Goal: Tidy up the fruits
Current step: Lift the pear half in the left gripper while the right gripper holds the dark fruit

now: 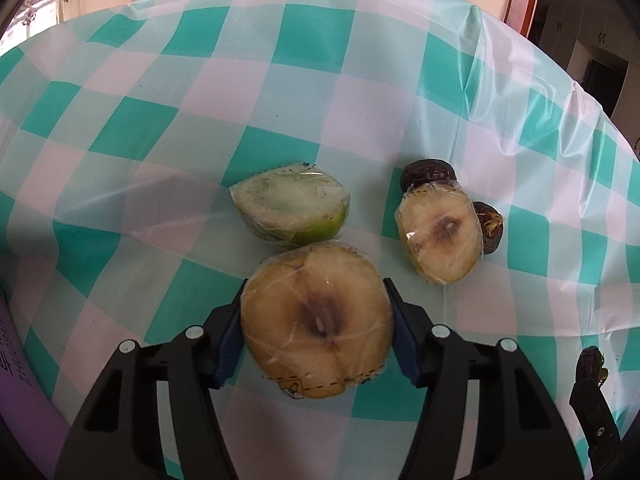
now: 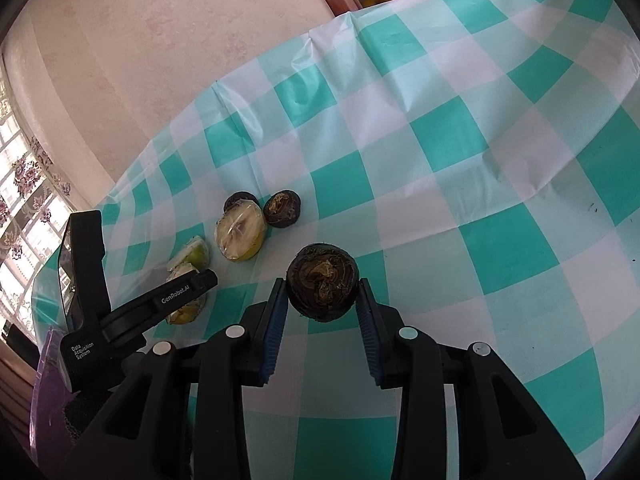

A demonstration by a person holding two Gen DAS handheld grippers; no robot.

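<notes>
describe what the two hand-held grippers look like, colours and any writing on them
Both are matte black plastic. The left hand-held gripper and the right hand-held gripper each have two fingers lined with ribbed blue pads and round silver pivot pins. From the right wrist view, the left one's body carries white lettering: "GenRobot.AI" and "Data Acquisition System". No cables or sleeves show.

Wrapped fruit halves (image 1: 316, 320) lie cut-side up beside dark round fruits (image 2: 322, 288).
</notes>
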